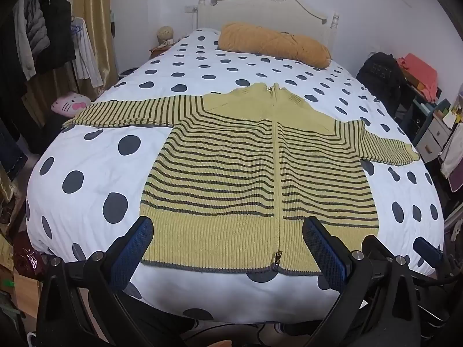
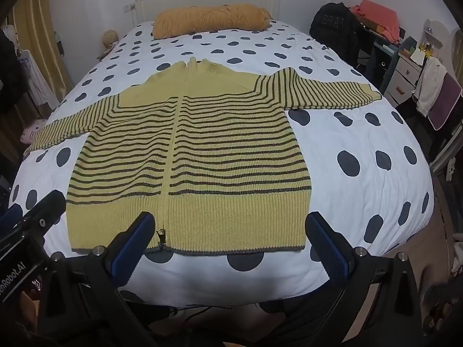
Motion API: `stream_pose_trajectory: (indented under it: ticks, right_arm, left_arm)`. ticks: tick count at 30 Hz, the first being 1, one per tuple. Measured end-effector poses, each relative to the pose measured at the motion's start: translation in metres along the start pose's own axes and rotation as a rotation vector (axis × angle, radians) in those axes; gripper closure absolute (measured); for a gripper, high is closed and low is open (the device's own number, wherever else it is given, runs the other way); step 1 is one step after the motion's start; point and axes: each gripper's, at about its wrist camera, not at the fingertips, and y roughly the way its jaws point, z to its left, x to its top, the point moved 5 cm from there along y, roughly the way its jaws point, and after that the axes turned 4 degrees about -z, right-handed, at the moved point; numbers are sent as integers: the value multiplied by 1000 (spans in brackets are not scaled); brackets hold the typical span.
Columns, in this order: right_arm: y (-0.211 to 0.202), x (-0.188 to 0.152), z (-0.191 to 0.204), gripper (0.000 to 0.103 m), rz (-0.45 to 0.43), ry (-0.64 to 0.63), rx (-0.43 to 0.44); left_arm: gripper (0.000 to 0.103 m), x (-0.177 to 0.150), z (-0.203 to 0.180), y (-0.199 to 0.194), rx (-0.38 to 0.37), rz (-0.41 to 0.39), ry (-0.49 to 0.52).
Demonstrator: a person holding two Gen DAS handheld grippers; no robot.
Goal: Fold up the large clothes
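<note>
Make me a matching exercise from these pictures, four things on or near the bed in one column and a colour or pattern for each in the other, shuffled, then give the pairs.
Things
1. cardigan
2. bedspread
3. pillow
4. backpack

Descriptions
A. black
B. white with dark dots
C. yellow with dark stripes, zipped shut
D. plain mustard orange

Pairs: 1-C, 2-B, 3-D, 4-A

The cardigan lies flat on the bedspread with both sleeves spread out, the pillow sits at the headboard end, and the backpack stands beside the bed.
</note>
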Motion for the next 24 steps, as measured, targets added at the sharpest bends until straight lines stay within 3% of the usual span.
stream_pose_trajectory:
  ticks: [4, 10, 14, 24]
  right_arm:
    - [0, 0, -1, 0, 0, 6, -1]
    - [8, -1, -7, 0, 8, 22, -5]
    - [14, 3, -10, 0, 17, 36, 6]
    - [30, 10, -13, 0, 24, 48, 5]
  left_arm:
    - [0, 0, 3, 2, 27, -20, -2]
    - [0, -2, 2, 16, 27, 26, -1]
    - [0, -1, 6, 27, 76, 36, 9]
    - [0, 2, 9, 49, 69, 70, -1]
